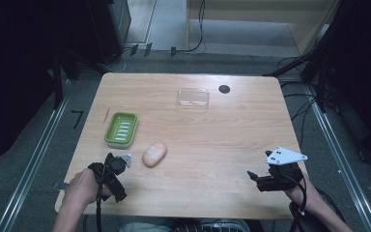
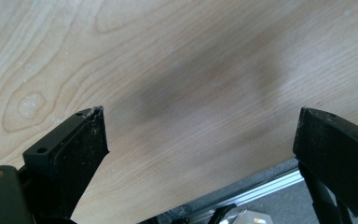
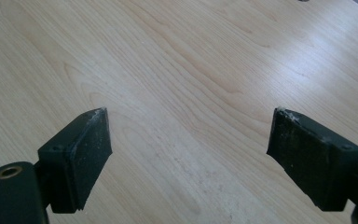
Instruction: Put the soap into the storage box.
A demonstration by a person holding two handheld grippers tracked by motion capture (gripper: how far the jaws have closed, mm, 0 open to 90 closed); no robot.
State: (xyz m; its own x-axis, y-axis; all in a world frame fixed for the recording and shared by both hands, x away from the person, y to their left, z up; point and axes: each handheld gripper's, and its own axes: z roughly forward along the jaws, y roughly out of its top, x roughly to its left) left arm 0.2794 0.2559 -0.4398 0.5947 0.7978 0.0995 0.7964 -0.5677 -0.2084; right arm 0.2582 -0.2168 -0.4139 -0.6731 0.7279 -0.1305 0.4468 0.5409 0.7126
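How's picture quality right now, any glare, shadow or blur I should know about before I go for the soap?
High view: even light on the table, dark surroundings; the soap is sharp, the clear lid faint. Left gripper view: a soft dark shadow across the wood between the open jaws of the left gripper, grain slightly blurred. Right gripper view: bright sheen on the far wood, right gripper jaws crisp.

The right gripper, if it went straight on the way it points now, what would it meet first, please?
Probably nothing soon: the right gripper, tongs open, points left across bare table. The soap bar may lie roughly in that line, though depth is unclear.
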